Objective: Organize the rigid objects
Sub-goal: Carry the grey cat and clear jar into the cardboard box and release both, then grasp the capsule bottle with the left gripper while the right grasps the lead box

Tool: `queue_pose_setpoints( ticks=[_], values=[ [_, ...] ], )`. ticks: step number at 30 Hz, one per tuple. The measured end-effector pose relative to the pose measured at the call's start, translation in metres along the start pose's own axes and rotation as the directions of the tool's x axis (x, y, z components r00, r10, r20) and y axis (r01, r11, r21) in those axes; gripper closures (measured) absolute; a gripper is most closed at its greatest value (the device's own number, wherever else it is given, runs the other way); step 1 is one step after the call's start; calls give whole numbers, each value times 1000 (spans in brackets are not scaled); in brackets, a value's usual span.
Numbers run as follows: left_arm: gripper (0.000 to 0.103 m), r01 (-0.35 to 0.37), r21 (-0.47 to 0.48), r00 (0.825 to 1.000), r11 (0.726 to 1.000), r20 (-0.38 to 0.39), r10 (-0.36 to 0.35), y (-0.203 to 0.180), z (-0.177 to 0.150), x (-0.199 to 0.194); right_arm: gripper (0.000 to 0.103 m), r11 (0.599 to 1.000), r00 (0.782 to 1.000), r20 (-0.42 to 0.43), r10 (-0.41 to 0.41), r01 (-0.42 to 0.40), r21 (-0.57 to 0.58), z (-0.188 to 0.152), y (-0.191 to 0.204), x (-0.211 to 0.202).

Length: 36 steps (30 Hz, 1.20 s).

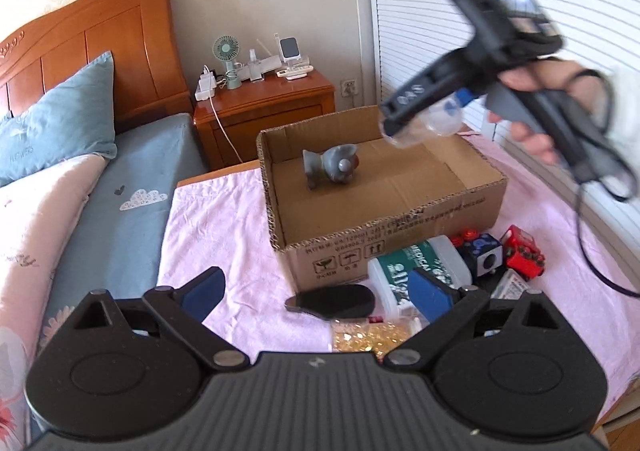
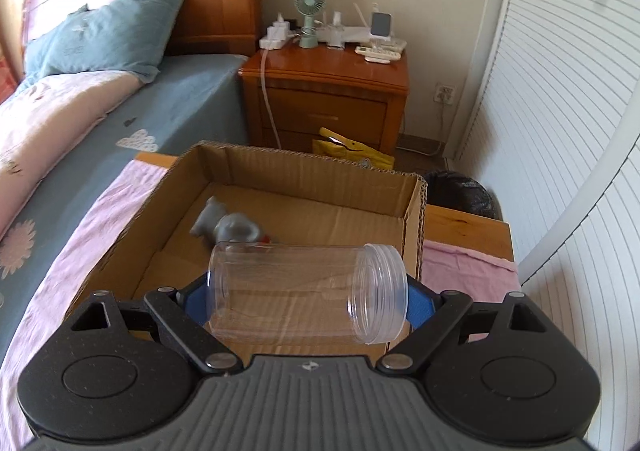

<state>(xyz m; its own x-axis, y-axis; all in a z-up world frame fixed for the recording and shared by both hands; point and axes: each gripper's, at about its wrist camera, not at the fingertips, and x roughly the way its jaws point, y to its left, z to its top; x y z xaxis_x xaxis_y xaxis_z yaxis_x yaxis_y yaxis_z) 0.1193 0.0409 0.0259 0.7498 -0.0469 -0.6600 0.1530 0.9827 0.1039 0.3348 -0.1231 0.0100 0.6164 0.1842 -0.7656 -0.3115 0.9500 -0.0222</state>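
An open cardboard box point(image 1: 404, 227) stands on the pink cloth and holds a grey toy figure point(image 1: 331, 164), which also shows in the right wrist view point(image 2: 228, 226). My right gripper point(image 2: 308, 297) is shut on a clear plastic jar point(image 2: 304, 291), held sideways above the box's near part point(image 2: 416, 239). In the left wrist view the right gripper point(image 1: 416, 127) hovers over the box's far right corner with the jar point(image 1: 436, 121). My left gripper point(image 1: 316, 291) is open and empty above the cloth in front of the box.
In front of the box lie a black oval object point(image 1: 332, 301), a green-labelled white container point(image 1: 420, 271), a black cube point(image 1: 482, 255), a red toy point(image 1: 522, 251) and a gold packet point(image 1: 370, 337). A bed point(image 1: 100, 211) and nightstand point(image 1: 264, 107) stand beyond.
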Motion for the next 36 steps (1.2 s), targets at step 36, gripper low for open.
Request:
queue_pose_setpoints(
  ticks=[36],
  values=[
    [6,-32,-130,995,991,-97,20,10,-44,8,0,990,988,-78,-133,136,36,-138,6,-42]
  ],
)
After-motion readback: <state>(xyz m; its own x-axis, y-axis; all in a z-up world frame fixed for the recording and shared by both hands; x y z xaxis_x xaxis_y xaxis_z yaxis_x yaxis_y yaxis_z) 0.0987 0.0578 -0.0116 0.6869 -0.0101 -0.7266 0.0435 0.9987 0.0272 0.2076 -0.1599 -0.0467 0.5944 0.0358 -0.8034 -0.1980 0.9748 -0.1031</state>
